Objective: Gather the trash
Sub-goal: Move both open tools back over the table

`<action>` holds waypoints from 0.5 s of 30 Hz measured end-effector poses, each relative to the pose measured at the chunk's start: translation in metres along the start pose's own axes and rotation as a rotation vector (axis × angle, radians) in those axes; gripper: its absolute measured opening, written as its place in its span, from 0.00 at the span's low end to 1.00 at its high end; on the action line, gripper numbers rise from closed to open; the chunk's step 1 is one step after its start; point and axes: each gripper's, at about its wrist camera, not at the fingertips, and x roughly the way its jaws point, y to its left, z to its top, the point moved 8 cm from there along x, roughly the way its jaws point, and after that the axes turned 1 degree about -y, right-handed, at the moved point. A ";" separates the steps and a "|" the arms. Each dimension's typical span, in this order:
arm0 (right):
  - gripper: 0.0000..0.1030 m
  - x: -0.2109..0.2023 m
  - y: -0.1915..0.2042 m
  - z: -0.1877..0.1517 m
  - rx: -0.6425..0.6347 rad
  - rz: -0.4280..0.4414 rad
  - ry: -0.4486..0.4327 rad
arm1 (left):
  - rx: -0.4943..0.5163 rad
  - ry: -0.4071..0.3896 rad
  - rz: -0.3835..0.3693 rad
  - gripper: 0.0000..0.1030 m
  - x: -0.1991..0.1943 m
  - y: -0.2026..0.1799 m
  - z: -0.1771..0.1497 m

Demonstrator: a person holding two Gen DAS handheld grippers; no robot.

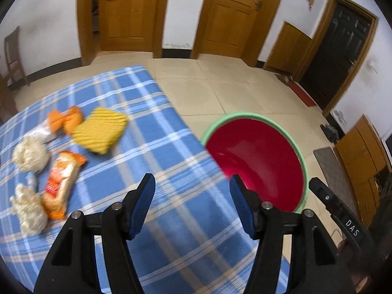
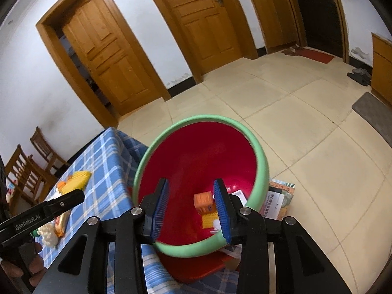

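While ribbed wrappers (image 1: 100,130) crumple on plaid, a glossy round basin (image 2: 259,166) gapes.

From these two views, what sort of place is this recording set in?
Most likely a room in a home: panelled wooden doors, a tiled floor, wooden chairs and a table under a blue checked cloth.

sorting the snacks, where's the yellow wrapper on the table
In the left wrist view, the yellow wrapper lies on the checked tablecloth, left of the red bin, beside the orange wrapper.

Both wrist views look steeply down; they share the red basin (image 1: 257,156) and checked tablecloth (image 2: 107,161)
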 end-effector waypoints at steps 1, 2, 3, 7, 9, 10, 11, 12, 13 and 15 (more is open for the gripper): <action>0.38 0.000 0.003 0.000 -0.007 0.004 0.002 | -0.007 -0.005 0.008 0.61 -0.003 0.006 -0.001; 0.38 0.000 0.006 -0.001 -0.012 0.009 0.005 | -0.016 -0.009 0.019 0.61 -0.007 0.013 -0.002; 0.38 -0.001 0.009 -0.001 -0.016 0.014 0.007 | -0.022 -0.011 0.028 0.61 -0.009 0.017 -0.004; 0.38 -0.002 0.021 -0.005 -0.037 0.025 0.013 | -0.044 -0.029 0.068 0.61 -0.021 0.040 -0.008; 0.38 -0.002 0.026 -0.006 -0.046 0.031 0.016 | -0.049 -0.041 0.088 0.61 -0.028 0.050 -0.009; 0.38 -0.002 0.029 -0.007 -0.050 0.033 0.018 | -0.053 -0.047 0.099 0.61 -0.031 0.056 -0.009; 0.38 -0.002 0.031 -0.008 -0.054 0.036 0.020 | -0.058 -0.053 0.111 0.61 -0.035 0.062 -0.009; 0.38 -0.002 0.034 -0.009 -0.060 0.039 0.021 | -0.066 -0.061 0.124 0.61 -0.039 0.069 -0.010; 0.38 -0.002 0.036 -0.010 -0.063 0.041 0.022 | -0.074 -0.065 0.133 0.61 -0.041 0.074 -0.010; 0.38 -0.002 0.040 -0.012 -0.069 0.045 0.027 | -0.091 -0.073 0.153 0.61 -0.046 0.086 -0.011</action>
